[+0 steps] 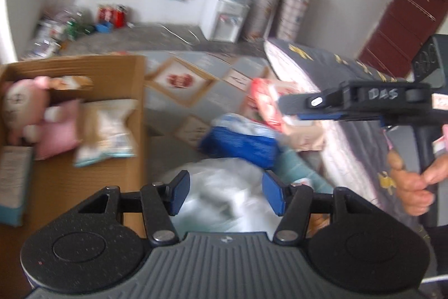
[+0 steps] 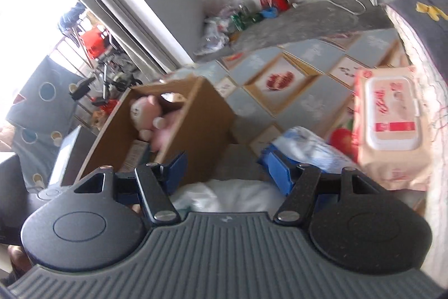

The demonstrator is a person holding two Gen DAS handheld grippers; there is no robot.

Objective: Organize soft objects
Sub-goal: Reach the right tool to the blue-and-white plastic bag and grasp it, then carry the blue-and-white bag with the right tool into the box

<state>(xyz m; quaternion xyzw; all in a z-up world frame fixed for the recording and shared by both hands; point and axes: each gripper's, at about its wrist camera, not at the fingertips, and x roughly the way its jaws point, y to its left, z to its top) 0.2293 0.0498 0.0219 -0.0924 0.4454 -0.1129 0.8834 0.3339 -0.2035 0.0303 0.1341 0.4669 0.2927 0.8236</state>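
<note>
Pink plush toy (image 1: 19, 108) lies in the brown cardboard box (image 1: 117, 66), at its far wall. Left gripper (image 1: 225, 194) and right gripper (image 2: 231, 174) hang half-open, empty, above a white plastic bag (image 1: 224, 187).

You're in a home bedroom: a quilted bed (image 1: 344, 131) at right, a water dispenser (image 1: 224, 16) against the back wall, a patterned floor mat (image 2: 294, 91).

You're working over a patterned floor mat (image 2: 294, 100) of grey and framed tiles. On it, at the left of the frame, stands the open cardboard box (image 1: 123, 173). Toward the centre lie a blue-and-white pack (image 1: 240, 136) and a white plastic-wrapped bundle (image 1: 221, 192). At the right lies a pink wet-wipes pack (image 2: 392, 125).
</note>
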